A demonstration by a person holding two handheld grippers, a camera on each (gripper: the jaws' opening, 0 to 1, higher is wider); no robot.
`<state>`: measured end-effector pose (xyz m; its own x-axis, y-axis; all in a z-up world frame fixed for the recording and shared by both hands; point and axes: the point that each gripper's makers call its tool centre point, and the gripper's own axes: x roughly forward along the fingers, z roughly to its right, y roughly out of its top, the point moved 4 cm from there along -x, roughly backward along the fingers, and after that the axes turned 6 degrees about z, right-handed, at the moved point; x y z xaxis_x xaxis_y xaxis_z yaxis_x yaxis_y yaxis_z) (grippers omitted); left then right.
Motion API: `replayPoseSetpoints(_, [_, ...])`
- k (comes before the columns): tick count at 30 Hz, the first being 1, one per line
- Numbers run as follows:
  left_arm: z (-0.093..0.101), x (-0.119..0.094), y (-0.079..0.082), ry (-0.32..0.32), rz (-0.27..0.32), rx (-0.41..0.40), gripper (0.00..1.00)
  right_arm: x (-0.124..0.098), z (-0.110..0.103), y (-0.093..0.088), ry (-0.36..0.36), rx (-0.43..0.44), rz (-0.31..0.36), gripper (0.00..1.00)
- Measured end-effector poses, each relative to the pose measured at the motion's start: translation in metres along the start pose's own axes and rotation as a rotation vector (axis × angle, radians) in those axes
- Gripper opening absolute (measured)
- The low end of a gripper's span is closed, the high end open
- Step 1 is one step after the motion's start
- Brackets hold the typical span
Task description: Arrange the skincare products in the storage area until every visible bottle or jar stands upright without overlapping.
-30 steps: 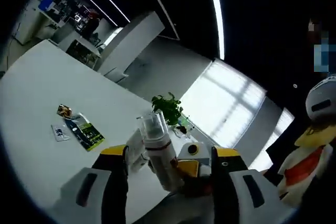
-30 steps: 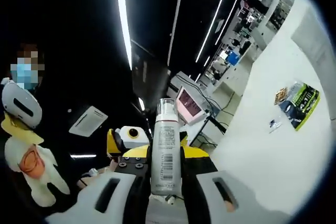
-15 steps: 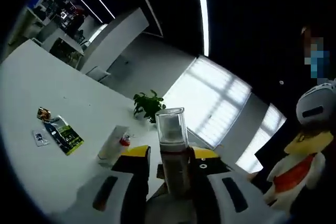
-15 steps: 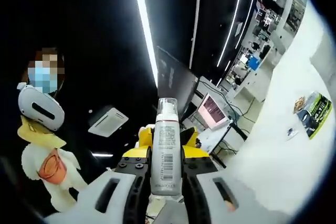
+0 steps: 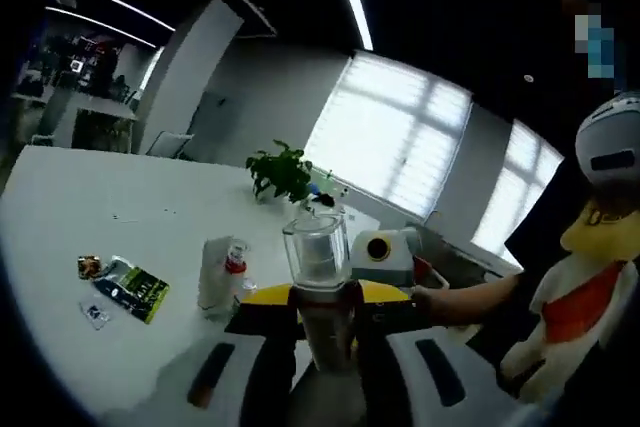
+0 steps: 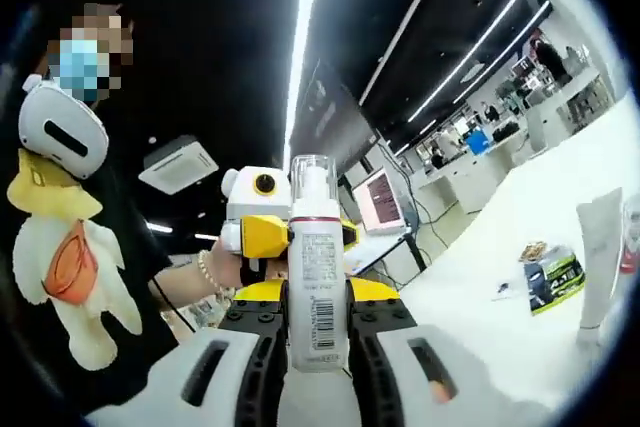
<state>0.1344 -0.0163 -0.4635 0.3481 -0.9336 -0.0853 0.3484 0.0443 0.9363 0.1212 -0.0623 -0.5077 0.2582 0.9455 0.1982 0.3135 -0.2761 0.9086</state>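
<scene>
Both tools are clamping the same clear-capped bottle (image 5: 318, 287) from opposite sides. In left gripper view left tool (image 5: 318, 332) is gripping its body, cap pointing 12 o'clock. Right tool (image 6: 316, 322) is pinching the labelled body. A white tube (image 5: 216, 272) is standing on the table (image 5: 90, 227) at 10 o'clock.

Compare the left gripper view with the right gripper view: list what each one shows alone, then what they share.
Left alone: a plant and bright windows. Right alone: a monitor and the bottle's barcode label. Shared: the bottle gripped by both hand-held grippers, the white tube, the packets and the white table.
</scene>
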Motion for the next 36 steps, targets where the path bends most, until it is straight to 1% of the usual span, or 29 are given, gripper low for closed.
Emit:
replayPoseSetpoints(1, [-0.003,-0.001,0.001,-0.004,-0.015,0.021,0.17,-0.001,0.000,0.000,-0.001,-0.020,-0.018,0.22])
replayPoseSetpoints(2, [-0.002,0.000,0.001,-0.013,-0.044,0.064,0.17,-0.002,-0.001,0.000,0.000,-0.044,-0.039,0.22])
replayPoseSetpoints(4, [0.001,0.003,0.000,-0.025,-0.091,0.110,0.17,-0.004,-0.002,-0.001,0.008,-0.082,-0.082,0.22])
replayPoseSetpoints(8, [0.006,0.010,-0.003,-0.039,-0.162,0.200,0.18,-0.008,-0.002,-0.004,0.013,-0.126,-0.145,0.23])
replayPoseSetpoints(9, [0.009,0.012,-0.005,-0.037,-0.185,0.235,0.18,-0.009,-0.001,-0.005,0.008,-0.133,-0.158,0.23])
replayPoseSetpoints(11, [0.011,0.016,-0.008,-0.029,-0.216,0.279,0.18,-0.011,0.002,-0.008,-0.013,-0.160,-0.182,0.23])
replayPoseSetpoints(12, [0.011,0.018,-0.010,-0.029,-0.228,0.283,0.18,-0.012,0.003,-0.010,-0.018,-0.168,-0.195,0.23])
replayPoseSetpoints(18, [0.010,0.024,-0.020,-0.006,-0.263,0.315,0.18,-0.018,0.009,-0.017,-0.049,-0.218,-0.232,0.22])
replayPoseSetpoints(21, [0.014,0.029,-0.028,0.018,-0.286,0.336,0.18,-0.025,0.017,-0.022,-0.080,-0.284,-0.296,0.23])
replayPoseSetpoints(23, [0.014,0.034,-0.034,0.031,-0.299,0.356,0.18,-0.028,0.022,-0.026,-0.095,-0.307,-0.332,0.23])
replayPoseSetpoints(26, [0.012,0.037,-0.040,0.052,-0.309,0.370,0.18,-0.032,0.027,-0.030,-0.117,-0.316,-0.360,0.24])
replayPoseSetpoints(28, [0.016,0.042,-0.041,0.061,-0.314,0.375,0.18,-0.036,0.030,-0.032,-0.130,-0.316,-0.375,0.24])
replayPoseSetpoints(31, [0.014,0.043,-0.043,0.074,-0.307,0.370,0.18,-0.042,0.035,-0.036,-0.157,-0.316,-0.395,0.25])
replayPoseSetpoints(33, [0.014,0.044,-0.042,0.072,-0.290,0.353,0.18,-0.046,0.038,-0.039,-0.181,-0.318,-0.419,0.28])
replayPoseSetpoints(35, [0.014,0.046,-0.040,0.068,-0.278,0.328,0.18,-0.049,0.039,-0.041,-0.189,-0.318,-0.420,0.34])
replayPoseSetpoints(36, [0.014,0.047,-0.040,0.069,-0.277,0.330,0.18,-0.050,0.038,-0.041,-0.195,-0.313,-0.414,0.37])
